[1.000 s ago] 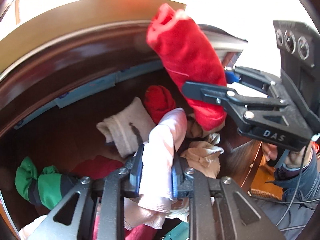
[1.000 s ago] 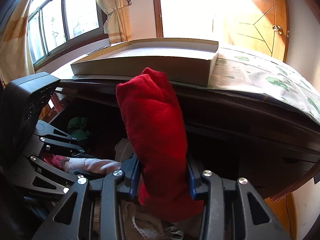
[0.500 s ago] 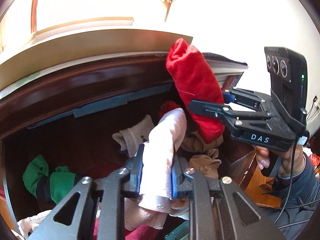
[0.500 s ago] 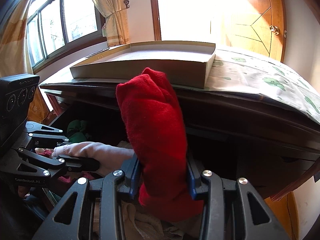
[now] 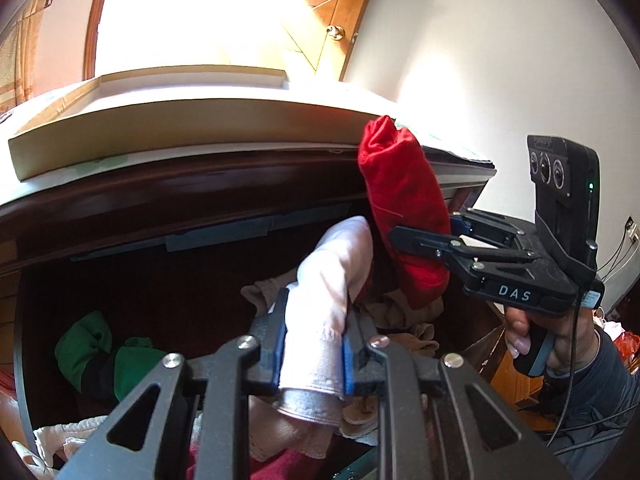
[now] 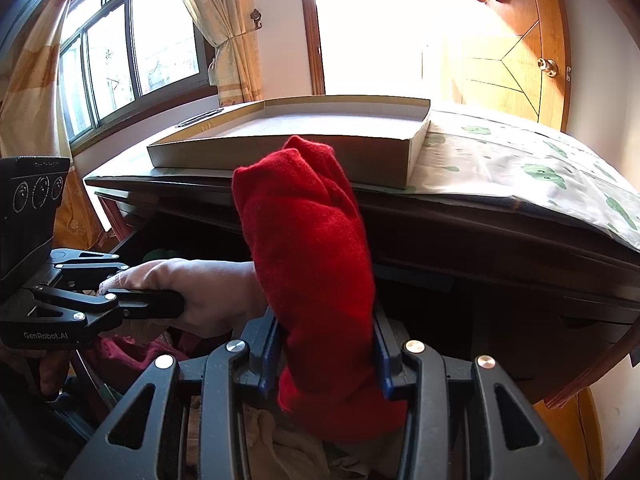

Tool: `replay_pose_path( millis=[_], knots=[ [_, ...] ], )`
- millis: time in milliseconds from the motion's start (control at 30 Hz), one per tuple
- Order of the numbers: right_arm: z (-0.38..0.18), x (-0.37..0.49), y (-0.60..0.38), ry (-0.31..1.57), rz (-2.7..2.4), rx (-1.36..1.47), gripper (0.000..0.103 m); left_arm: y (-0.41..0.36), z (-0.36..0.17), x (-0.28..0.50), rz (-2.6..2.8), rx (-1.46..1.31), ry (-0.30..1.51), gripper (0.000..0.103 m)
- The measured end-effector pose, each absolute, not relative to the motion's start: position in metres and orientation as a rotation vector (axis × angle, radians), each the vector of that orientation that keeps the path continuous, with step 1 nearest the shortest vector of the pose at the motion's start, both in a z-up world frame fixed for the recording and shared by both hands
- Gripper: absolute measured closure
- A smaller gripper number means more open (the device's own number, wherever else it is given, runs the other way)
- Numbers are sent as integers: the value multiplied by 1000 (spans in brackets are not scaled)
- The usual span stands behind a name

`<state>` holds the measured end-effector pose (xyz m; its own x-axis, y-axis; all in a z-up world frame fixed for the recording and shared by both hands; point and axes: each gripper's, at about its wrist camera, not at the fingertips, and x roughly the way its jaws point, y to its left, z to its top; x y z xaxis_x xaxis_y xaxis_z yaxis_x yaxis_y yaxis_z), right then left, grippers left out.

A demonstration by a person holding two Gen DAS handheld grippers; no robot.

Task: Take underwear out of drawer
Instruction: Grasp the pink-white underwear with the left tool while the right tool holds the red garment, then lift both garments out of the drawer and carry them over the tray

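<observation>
Up above the open dark wooden drawer (image 5: 120, 248), two rolled garments are being held clear of the pile. The pale pink rolled underwear (image 5: 320, 308) is sitting between the blue-padded fingers of the left gripper (image 5: 312, 354), which are pressing narrowly on its sides; its rounded end is pointing up toward the drawer's top edge. Just beside it, the red fleecy rolled underwear (image 6: 312, 272) is standing upright in the right gripper (image 6: 326, 356), whose fingers are clamping its lower half. A person's hand (image 5: 548, 340) is gripping that tool's handle. Below, a green and black bundle (image 5: 104, 352), beige cloths (image 5: 404, 316) and a maroon piece (image 6: 124, 350) are lying loose in the drawer. Over the drawer, the dark counter (image 6: 480, 216) is carrying a shallow cardboard box lid (image 6: 288, 136) and a white cloth with green prints (image 6: 532, 164). Behind, sunlight is flooding a doorway beside a wooden door (image 6: 516, 44), and yellow curtains (image 6: 224, 28) are framing a window (image 6: 120, 48).
</observation>
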<state>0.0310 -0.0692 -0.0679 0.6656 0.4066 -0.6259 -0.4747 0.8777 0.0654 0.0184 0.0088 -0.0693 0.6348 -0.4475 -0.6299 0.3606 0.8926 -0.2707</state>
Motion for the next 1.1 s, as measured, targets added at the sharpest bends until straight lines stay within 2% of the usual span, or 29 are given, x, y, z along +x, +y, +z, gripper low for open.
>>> replay_pose_path(
  millis=[467,1100],
  knots=[
    [-63,25,-70,623,514,-96,62,17,-73,10,-416,-116,712,84],
    [-58,14,-75,527,533,-80,62,18,-47,3,-362,-76,547,84]
  ],
)
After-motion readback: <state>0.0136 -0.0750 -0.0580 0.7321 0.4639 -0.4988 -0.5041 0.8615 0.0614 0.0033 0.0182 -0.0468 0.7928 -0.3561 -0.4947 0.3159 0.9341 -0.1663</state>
